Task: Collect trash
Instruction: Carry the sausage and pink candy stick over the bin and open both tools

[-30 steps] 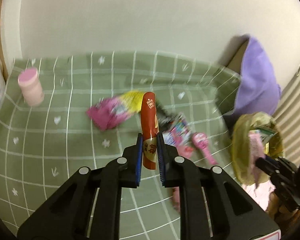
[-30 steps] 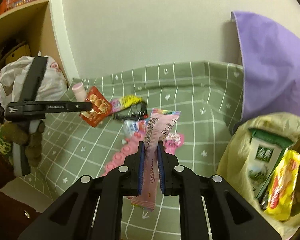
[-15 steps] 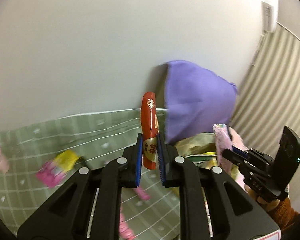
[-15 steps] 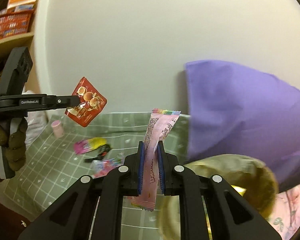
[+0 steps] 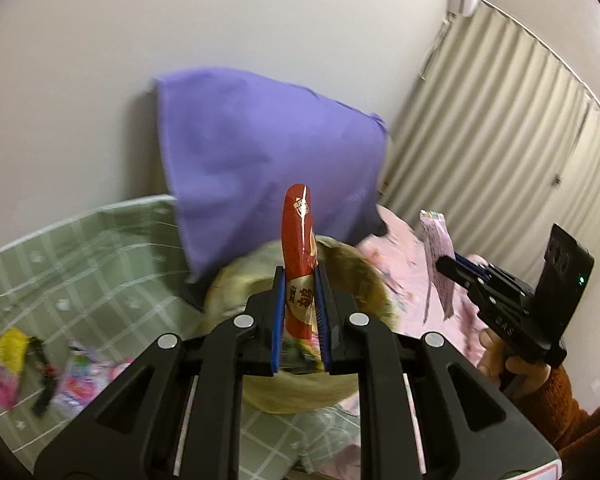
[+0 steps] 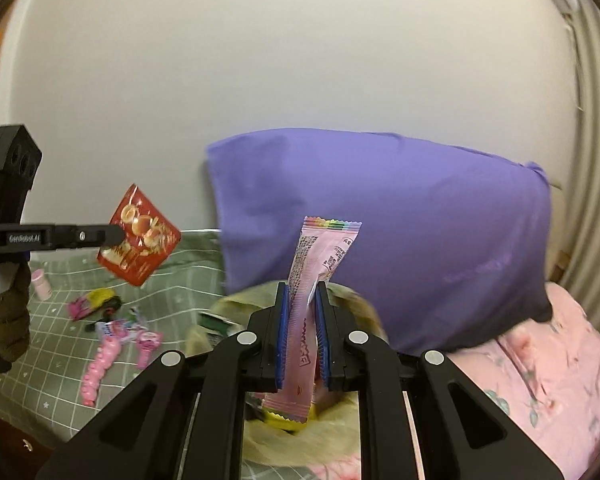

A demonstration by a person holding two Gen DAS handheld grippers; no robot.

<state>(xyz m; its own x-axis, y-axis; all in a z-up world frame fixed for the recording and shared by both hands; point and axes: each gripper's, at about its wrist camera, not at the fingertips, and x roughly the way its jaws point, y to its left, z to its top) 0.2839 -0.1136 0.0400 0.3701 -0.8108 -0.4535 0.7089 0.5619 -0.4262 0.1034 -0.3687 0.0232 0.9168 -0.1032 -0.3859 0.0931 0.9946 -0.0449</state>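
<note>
My left gripper is shut on a red snack wrapper, held upright over the mouth of a yellowish trash bag on the bed. The right wrist view shows the same left gripper and the red wrapper at far left. My right gripper is shut on a long pink wrapper just above the bag, which holds other wrappers. From the left wrist view, the right gripper with the pink wrapper hangs right of the bag.
A purple pillow leans on the wall behind the bag. Loose trash and a small pink bottle lie on the green checked sheet. A pink floral quilt lies to the right; curtains hang beyond.
Both grippers rose and swung right from the loose trash toward the trash bag, each still shut on its wrapper. The bag and pillow now fill the middle of both views.
</note>
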